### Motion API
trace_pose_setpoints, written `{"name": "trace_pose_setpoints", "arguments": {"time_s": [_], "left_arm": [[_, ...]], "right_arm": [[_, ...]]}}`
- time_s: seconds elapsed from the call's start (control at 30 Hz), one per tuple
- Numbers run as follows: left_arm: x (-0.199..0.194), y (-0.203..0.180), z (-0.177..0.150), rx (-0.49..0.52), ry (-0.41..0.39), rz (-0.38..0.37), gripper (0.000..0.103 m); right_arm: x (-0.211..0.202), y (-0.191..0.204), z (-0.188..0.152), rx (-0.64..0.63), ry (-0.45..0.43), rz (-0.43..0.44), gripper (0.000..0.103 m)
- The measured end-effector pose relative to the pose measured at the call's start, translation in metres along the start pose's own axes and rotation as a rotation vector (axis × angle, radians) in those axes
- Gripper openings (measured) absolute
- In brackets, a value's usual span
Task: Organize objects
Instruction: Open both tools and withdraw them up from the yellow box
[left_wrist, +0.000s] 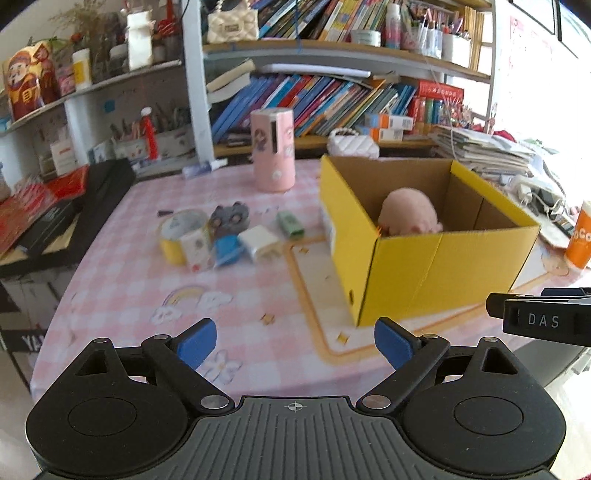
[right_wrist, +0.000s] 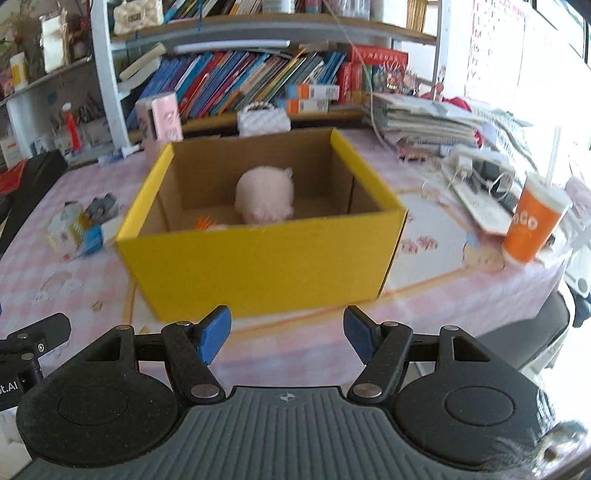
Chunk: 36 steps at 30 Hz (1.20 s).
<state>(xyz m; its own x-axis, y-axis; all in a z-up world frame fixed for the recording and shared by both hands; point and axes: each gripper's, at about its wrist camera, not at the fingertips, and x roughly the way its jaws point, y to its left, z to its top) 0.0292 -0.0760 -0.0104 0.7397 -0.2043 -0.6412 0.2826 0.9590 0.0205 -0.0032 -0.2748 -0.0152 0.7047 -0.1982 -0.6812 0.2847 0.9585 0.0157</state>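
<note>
A yellow cardboard box (left_wrist: 436, 266) (right_wrist: 258, 258) stands open on the pink checked tablecloth with a pink plush toy (left_wrist: 408, 212) (right_wrist: 264, 195) inside. Left of the box lies a cluster of small items: a yellow tape roll (left_wrist: 181, 230), a grey cat figure (left_wrist: 229, 219), a white charger (left_wrist: 258, 242), a blue piece (left_wrist: 225, 251) and a green eraser-like block (left_wrist: 291, 223). My left gripper (left_wrist: 295, 345) is open and empty, above the table's near edge, well short of the cluster. My right gripper (right_wrist: 286, 338) is open and empty, just in front of the box.
A pink cylinder (left_wrist: 273, 149) stands behind the cluster. An orange cup (right_wrist: 535, 221) stands at the right, beside stacked papers (right_wrist: 424, 118) and cables. Bookshelves (left_wrist: 332, 99) run along the back. A black case (left_wrist: 74, 210) lies at the table's left.
</note>
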Motion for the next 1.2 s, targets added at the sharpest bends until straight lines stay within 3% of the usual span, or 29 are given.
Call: {"name": "trace_pose_setpoints", "arguments": {"time_s": [0.3, 0.67, 1.2], "left_arm": [[-0.017, 0.024, -0.023, -0.005, 0.026, 0.021, 0.094], [-0.035, 0.052, -0.041, -0.013, 0.041, 0.053, 0.094], [-0.047, 0.086, -0.05, -0.052, 0.024, 0.104, 0.094]], "right_arm": [[-0.013, 0.038, -0.027, -0.037, 0.038, 0.06, 0.067], [-0.025, 0.074, -0.044, -0.063, 0.053, 0.126, 0.082], [-0.03, 0.114, -0.05, -0.115, 0.06, 0.178, 0.083]]}}
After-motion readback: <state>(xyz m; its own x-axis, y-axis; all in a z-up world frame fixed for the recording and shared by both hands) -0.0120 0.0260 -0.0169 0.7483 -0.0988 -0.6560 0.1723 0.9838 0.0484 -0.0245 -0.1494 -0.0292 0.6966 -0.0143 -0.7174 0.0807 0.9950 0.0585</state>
